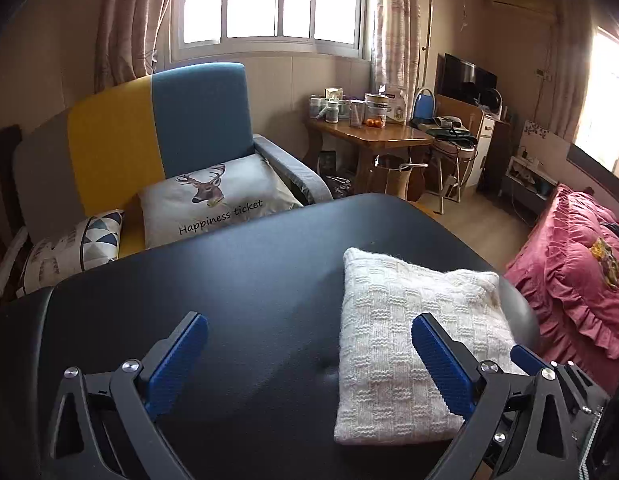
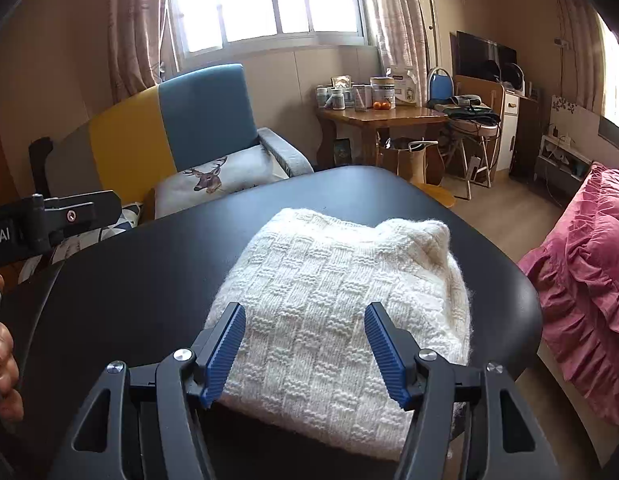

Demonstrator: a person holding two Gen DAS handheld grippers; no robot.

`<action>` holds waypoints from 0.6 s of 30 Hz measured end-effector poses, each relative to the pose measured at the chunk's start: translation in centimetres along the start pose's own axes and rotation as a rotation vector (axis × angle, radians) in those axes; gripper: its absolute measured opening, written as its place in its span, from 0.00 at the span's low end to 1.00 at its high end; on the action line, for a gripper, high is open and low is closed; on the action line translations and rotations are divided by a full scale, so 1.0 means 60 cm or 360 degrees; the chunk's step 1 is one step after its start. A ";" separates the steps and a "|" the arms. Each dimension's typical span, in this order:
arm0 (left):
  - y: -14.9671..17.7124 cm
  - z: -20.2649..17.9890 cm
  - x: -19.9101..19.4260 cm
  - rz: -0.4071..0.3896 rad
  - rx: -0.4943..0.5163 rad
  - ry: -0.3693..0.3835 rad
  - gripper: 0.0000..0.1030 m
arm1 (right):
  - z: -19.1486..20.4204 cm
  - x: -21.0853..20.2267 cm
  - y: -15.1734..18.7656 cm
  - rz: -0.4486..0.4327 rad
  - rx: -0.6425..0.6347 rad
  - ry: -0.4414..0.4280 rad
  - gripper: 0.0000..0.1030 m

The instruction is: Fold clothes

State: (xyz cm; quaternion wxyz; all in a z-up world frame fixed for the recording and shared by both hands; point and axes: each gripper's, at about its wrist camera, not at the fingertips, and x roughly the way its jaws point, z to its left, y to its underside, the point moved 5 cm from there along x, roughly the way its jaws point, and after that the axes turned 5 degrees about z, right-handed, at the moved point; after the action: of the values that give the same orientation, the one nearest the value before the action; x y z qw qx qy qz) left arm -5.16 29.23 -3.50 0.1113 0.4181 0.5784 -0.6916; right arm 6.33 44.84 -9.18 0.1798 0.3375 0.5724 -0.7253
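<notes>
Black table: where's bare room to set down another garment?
The black table is bare left of the folded white knit sweater, toward the sofa with the deer cushion. A narrower strip lies behind the sweater. The right edge, by the pink bedspread, is crowded.

Folded sweater (image 2: pixel 341 304) lying flat on the tabletop (image 2: pixel 149 280), toward its right edge. Behind the tabletop, sofa (image 1: pixel 169 128) with cushions (image 1: pixel 213 204). Further right, wooden table (image 1: pixel 373 136) under the window, crowded with what seem to be jars. Bed (image 1: pixel 569 280) right of the tabletop.
</notes>
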 end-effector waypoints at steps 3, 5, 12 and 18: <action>0.000 -0.005 -0.018 -0.0025 0.0062 -0.0031 1.00 | 0.008 0.000 0.006 0.0027 -0.0026 0.0009 0.62; -0.001 -0.009 -0.031 -0.0058 0.0111 -0.0051 1.00 | 0.010 0.002 0.008 0.0044 -0.0041 0.0005 0.62; -0.008 -0.025 -0.061 -0.0087 0.0133 0.0108 1.00 | 0.008 0.011 0.020 0.0097 -0.0067 0.0016 0.62; -0.010 -0.035 -0.068 -0.0120 0.0126 0.0204 1.00 | -0.003 0.016 0.026 0.0124 -0.0062 0.0041 0.62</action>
State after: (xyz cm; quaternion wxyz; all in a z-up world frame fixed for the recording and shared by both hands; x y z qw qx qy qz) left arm -2.08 29.94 -0.13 0.0313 0.4437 0.5718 -0.6894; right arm 6.69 44.73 -10.98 0.2072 0.3653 0.5750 -0.7021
